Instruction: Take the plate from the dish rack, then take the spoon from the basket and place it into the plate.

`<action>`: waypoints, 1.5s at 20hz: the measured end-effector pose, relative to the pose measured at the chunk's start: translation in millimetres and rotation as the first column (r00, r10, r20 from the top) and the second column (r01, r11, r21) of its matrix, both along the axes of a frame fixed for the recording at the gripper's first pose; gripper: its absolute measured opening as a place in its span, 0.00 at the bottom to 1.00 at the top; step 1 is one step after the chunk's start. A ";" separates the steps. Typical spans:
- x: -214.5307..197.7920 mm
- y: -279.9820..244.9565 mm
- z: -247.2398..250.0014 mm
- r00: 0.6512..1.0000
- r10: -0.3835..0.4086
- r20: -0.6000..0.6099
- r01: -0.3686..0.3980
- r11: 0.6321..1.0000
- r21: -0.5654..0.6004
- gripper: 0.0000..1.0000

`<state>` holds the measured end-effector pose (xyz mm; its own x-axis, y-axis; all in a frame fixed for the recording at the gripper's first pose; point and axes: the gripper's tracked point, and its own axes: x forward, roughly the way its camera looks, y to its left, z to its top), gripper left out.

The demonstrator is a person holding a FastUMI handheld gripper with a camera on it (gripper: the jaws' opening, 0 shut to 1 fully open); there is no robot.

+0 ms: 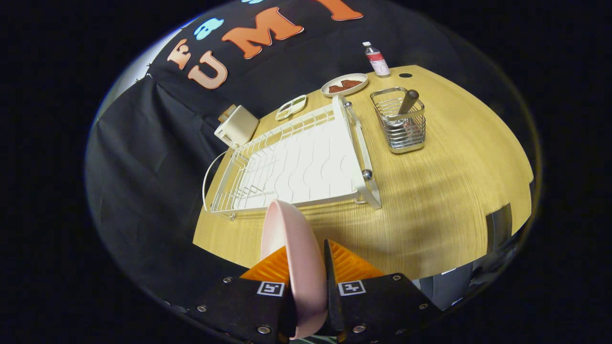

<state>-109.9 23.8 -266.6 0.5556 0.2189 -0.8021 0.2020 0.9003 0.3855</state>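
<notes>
- Gripping the pink plate [294, 248] on edge, the gripper [308, 267] had both fingers pressed against its two faces, so the plate stood upright between them and hung above the near side of the wooden table [444, 191].
- Judging by that, the first step was all but done: the white dish rack [296, 162] lay beyond the fingers with no dish in its slots, and the plate was clear of it.
- The spoon [407, 102] stood handle-up in the wire basket [399, 126], just beside the rack's far corner.
- The next move probably called for laying the plate flat on bare wood and letting go before reaching for the spoon.
- Open room lay between the rack's near end and the table edge, and more in front of the basket.
- Edges to mind were the rack's raised end frame and the table's near rim, close below the plate.
</notes>
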 end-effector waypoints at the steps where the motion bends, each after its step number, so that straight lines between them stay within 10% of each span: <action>1: -0.5 -0.2 -9.9 1.000 0.004 -0.006 -0.004 1.000 0.005 0.27; 7: 7.4 -3.9 -40.5 0.999 -0.039 -0.009 0.039 0.996 0.076 0.27; 22: 27.3 -67.0 -48.7 0.994 0.041 0.104 -0.004 0.944 -0.329 0.65; 30: 93.7 -155.5 44.4 0.913 -0.002 0.408 0.229 0.830 -0.509 0.82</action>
<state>-16.3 -131.7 -222.1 0.8283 -0.2667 -0.4928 0.2601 0.9620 -0.0834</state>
